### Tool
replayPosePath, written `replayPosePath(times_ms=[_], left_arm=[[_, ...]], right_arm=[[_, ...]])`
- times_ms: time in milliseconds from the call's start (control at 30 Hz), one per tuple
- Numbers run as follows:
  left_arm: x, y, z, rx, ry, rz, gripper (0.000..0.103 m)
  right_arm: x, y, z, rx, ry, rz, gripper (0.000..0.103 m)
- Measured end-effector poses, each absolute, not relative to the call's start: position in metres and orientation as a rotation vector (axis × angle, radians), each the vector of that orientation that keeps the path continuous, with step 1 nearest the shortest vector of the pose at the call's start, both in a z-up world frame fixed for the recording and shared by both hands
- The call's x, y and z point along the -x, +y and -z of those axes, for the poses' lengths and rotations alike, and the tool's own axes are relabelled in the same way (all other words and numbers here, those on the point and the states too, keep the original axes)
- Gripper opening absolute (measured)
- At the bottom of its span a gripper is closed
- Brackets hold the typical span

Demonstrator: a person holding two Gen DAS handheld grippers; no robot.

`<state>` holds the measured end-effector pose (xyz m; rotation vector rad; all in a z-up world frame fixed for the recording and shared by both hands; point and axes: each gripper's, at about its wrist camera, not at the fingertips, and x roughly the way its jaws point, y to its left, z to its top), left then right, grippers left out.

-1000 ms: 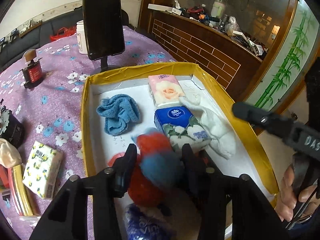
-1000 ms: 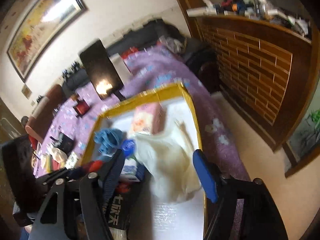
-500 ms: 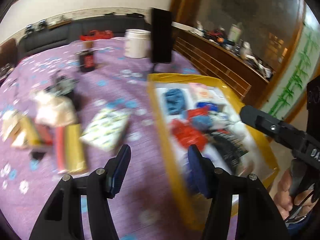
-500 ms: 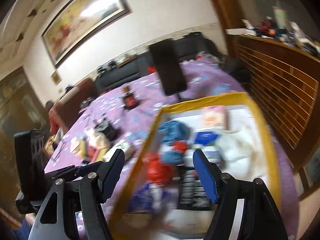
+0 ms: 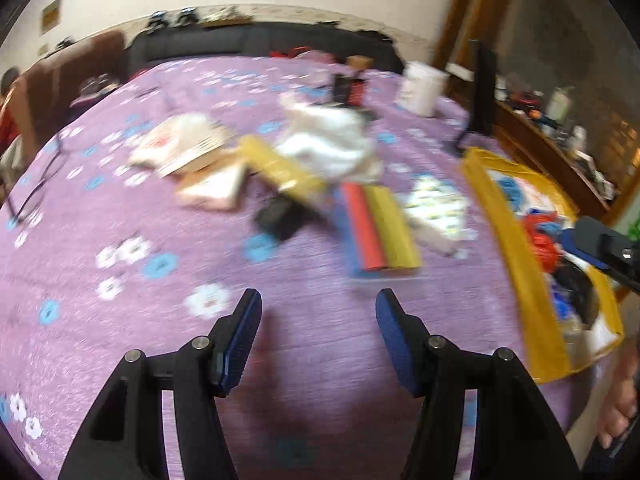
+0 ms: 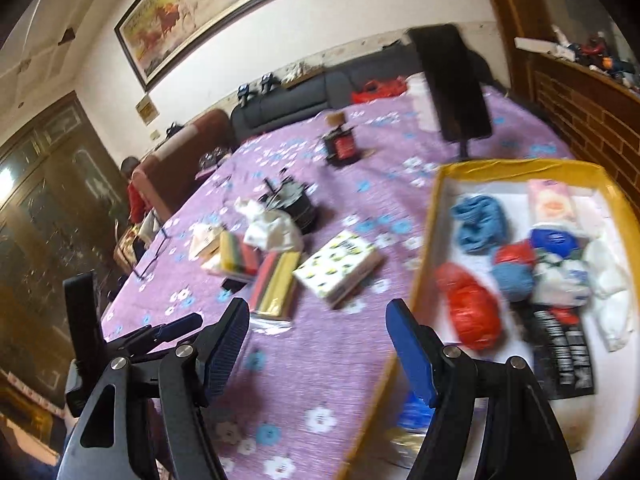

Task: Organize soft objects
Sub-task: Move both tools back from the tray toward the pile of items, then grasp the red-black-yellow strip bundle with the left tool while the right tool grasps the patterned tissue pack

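Room: cream wall with a long framed painting high at the left, a dark sofa along the wall behind the table, wood-and-brick panelling at the right.
Surface: purple tablecloth printed with white and blue flowers (blurred in the left wrist view).
Left side of table: spectacles lying flat near the edge, then a loose pile of a white plastic bag, a dark round object behind it, and striped sponges.
Middle: red-and-yellow sponge block just beside a tissue pack with a yellow pattern; both lie on the cloth, outside the tray.
Further back: small red-and-black item and a dark phone on a stand.
Right: yellow-rimmed tray with a white floor, holding the soft things: blue cloth, pink tissue pack, blue tissue pack, red bag, blue-and-red ball, white cloth, black packet.
Left gripper: jaws apart, nothing between them, over bare cloth.
Right gripper: jaws wide apart and empty, near the tray's left rim.
Person: a hand at the right edge of the left wrist view.
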<state>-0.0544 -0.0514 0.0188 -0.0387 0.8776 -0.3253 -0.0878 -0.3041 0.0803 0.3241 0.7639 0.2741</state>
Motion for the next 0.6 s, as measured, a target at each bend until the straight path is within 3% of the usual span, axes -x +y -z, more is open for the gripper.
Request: replayPosePath(times_ms=[600], left_arm=[[0.058,-0.037,-0.013,0.130,0.884,0.384,0.059]], right_arm=[[-0.042,-0.264,-0.029,-0.294,1.104,0.062,0.075]])
